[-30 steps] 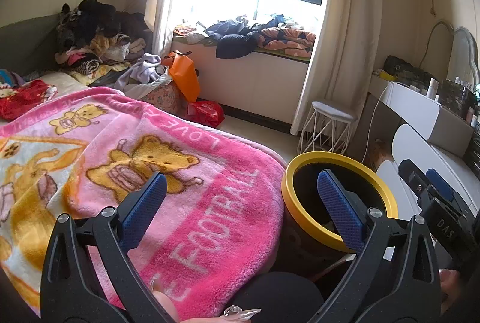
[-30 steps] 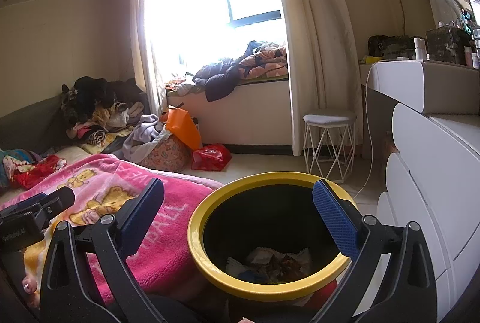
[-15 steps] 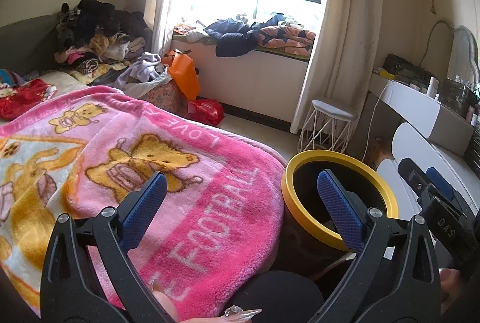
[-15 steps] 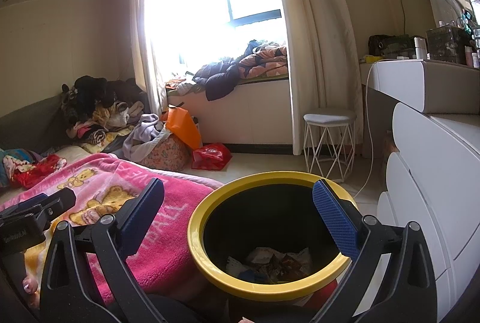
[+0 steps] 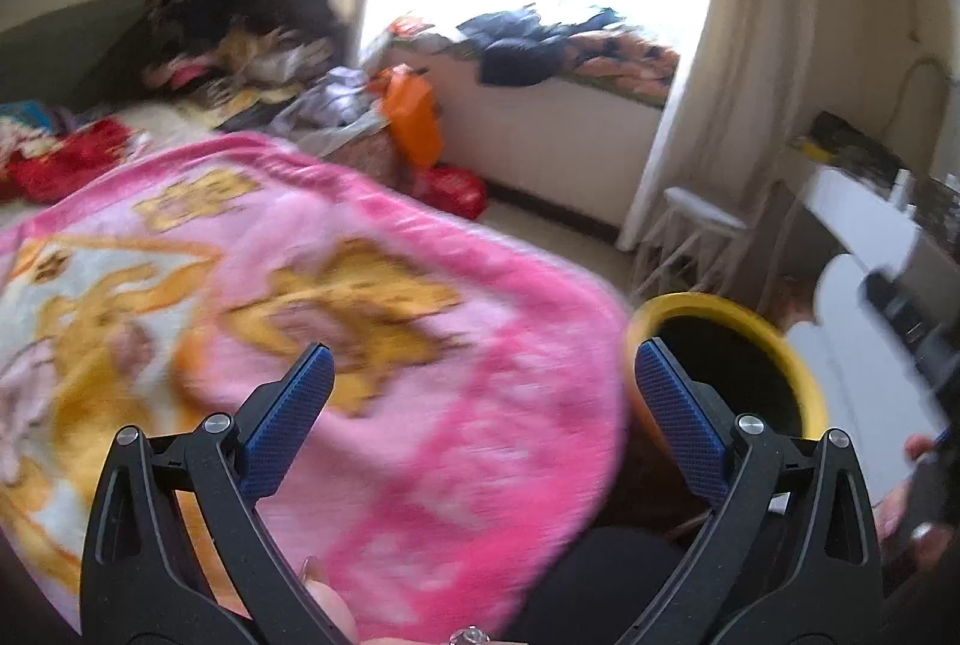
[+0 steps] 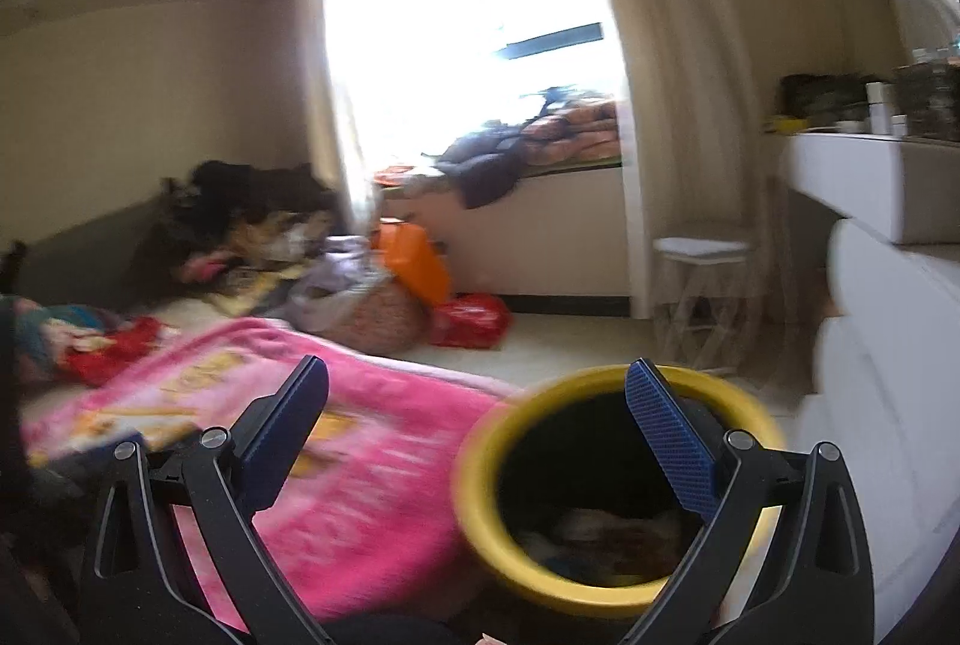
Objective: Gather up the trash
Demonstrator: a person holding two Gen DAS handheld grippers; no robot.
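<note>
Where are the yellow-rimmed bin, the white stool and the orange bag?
yellow-rimmed bin (image 6: 480, 471): right wrist view, on the left part of its yellow rim.
white stool (image 6: 699, 246): right wrist view, on its seat top.
orange bag (image 5: 414, 117): left wrist view, on the middle of its front face.

We note a pink blanket (image 5: 372, 345) with yellow cartoon figures on the bed ahead of the left claw. Beyond it: heaped clothing (image 5: 240, 39), an orange bag (image 5: 414, 117), a red bag (image 6: 471, 319). Farther right, a white stool (image 6: 699, 249) stands beside a pale curtain (image 6: 660, 75).
</note>
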